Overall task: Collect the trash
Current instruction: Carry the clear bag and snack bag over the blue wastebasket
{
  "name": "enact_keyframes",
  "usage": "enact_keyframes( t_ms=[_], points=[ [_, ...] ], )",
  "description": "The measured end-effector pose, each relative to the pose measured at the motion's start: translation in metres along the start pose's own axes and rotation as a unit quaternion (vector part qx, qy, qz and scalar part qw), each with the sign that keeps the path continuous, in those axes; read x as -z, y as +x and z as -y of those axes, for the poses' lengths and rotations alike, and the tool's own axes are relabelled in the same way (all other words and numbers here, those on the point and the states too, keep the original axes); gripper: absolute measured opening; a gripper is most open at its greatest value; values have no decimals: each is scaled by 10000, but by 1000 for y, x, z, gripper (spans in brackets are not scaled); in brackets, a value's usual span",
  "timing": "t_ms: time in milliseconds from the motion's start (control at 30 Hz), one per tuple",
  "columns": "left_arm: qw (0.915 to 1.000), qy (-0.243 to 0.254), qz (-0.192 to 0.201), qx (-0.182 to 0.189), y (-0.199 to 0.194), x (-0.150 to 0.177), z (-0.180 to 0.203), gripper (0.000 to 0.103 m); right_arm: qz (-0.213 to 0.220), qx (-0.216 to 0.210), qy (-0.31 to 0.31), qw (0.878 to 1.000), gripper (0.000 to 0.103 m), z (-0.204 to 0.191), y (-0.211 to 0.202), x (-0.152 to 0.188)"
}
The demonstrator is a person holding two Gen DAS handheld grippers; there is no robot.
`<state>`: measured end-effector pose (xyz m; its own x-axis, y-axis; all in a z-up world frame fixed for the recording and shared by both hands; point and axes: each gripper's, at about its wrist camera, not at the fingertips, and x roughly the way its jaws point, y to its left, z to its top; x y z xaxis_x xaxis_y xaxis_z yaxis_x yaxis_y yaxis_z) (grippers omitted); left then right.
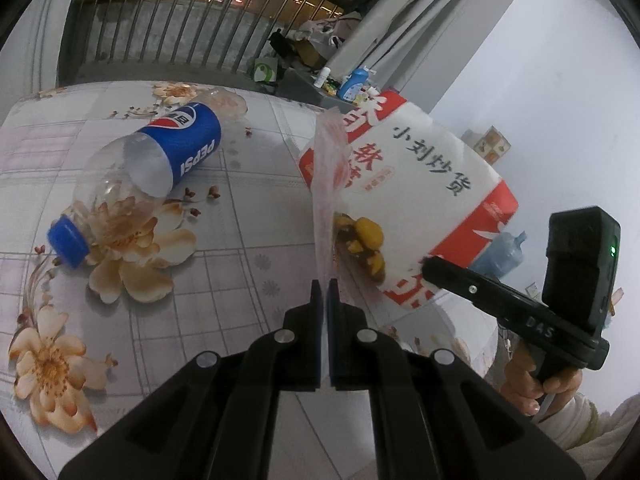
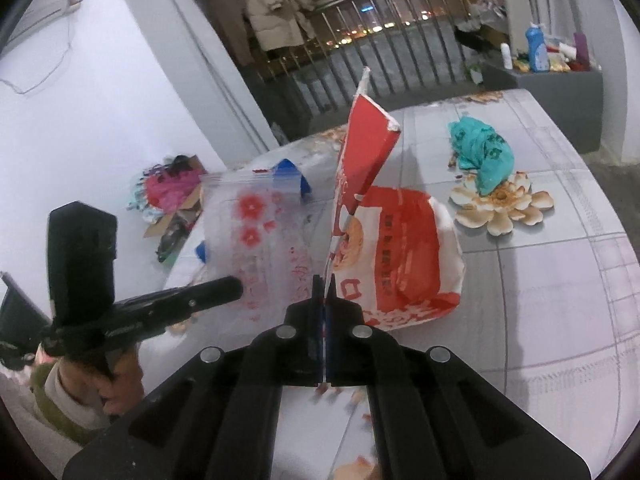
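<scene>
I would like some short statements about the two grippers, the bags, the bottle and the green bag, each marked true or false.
1. The left gripper is shut on the clear bag. True.
2. The right gripper is open and holds nothing. False: it is shut on the red and white snack bag.
3. The Pepsi bottle stands upright. False: it lies on its side on the table.
4. The bottle has its blue cap on. True.
5. The green plastic bag lies on the table, apart from both grippers. True.
</scene>
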<state>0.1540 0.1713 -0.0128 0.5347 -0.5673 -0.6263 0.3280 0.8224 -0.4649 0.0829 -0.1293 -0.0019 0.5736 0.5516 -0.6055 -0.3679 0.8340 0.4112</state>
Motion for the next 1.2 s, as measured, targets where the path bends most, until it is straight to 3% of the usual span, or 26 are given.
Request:
enact_keyframes(
  t_ms=[367, 600, 800, 933, 1200],
  points=[
    [9982, 429, 183, 389, -16, -17, 50, 2, 843, 111, 197, 9962, 0, 6, -59, 5],
    [9886, 1226, 91, 870, 2, -34, 126, 2, 1690, 773, 611, 9807, 0, 46, -130, 20],
    [9708, 1971, -277, 1338, 41, -34, 208, 2, 2330, 1433, 1152, 9550, 0, 83, -191, 48],
    [9538, 2392, -680, 1684, 79, -23, 271, 2, 2656, 1899, 1586, 9318, 0, 114, -228, 73],
    [9269, 2839, -1478, 1959, 162, 8, 365, 2, 2837, 2485, 2469, 8927, 0, 178, -261, 123]
  ],
)
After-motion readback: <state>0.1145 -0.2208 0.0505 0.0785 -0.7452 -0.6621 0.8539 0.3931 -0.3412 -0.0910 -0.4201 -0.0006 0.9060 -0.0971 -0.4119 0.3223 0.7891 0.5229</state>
